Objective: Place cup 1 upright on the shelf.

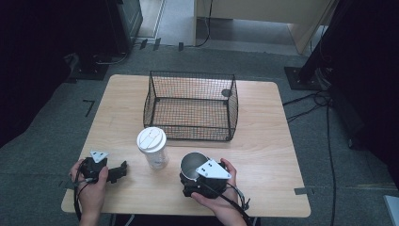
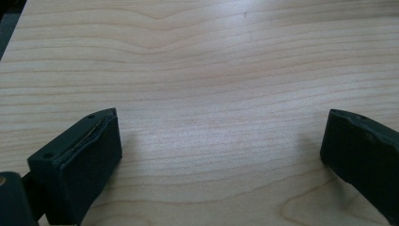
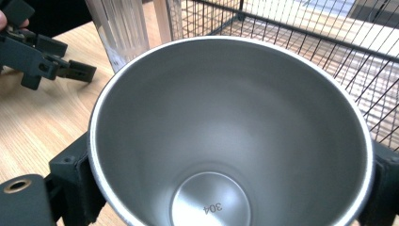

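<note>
wire basket (image 1: 190,107) and lidded clear bottle (image 1: 153,147) on table (image 1: 263,155)

From above the person's side, the high view looks forward and down over the whole table (image 1: 263,155). The left gripper view skims bare tabletop at close range. The right gripper view peers into a steel cup (image 3: 230,136), sharing the wire basket (image 1: 190,106) with the high view.

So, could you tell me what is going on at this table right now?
A person holds a gripper in each hand at a wooden table. The right gripper is closed around a steel cup, its jaws on either side of the cup's wall. The left gripper rests open over bare wood, holding nothing. A clear bottle with a white lid stands between the two, and an empty wire basket sits behind them.
</note>
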`<state>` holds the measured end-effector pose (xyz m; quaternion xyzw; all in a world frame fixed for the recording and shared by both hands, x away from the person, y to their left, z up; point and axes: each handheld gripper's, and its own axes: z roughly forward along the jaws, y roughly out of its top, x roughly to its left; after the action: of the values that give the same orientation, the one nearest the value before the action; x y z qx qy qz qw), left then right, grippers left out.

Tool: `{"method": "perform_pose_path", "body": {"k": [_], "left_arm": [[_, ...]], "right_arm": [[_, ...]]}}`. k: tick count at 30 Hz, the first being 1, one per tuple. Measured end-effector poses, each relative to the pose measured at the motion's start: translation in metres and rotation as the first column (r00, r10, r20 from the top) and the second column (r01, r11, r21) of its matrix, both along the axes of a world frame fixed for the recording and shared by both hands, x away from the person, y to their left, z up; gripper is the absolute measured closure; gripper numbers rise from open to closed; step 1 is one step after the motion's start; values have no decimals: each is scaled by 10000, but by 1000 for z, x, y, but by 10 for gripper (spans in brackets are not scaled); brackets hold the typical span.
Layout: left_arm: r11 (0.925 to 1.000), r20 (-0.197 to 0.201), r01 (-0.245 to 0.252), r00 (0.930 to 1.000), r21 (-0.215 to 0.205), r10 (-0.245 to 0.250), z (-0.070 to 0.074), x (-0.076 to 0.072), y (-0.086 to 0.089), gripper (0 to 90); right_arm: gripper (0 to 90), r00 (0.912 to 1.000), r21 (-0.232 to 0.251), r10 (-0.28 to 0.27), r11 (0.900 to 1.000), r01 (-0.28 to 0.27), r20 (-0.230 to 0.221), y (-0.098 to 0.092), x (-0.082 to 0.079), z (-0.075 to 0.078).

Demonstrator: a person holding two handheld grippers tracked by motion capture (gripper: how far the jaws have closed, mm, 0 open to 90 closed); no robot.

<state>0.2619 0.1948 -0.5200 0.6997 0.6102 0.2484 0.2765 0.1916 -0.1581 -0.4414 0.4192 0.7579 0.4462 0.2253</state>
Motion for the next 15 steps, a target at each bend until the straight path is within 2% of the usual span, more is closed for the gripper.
{"method": "perform_pose_path", "body": {"k": [7, 15], "left_arm": [[10000, -1, -1, 10000, 0, 1, 0, 0, 0, 1], [10000, 0, -3, 10000, -2, 3, 0, 0, 0, 1]], "right_arm": [[73, 9996, 345, -68, 9994, 59, 270, -6, 0, 17], [73, 9996, 555, -157, 9984, 145, 226, -14, 7, 33]]}}
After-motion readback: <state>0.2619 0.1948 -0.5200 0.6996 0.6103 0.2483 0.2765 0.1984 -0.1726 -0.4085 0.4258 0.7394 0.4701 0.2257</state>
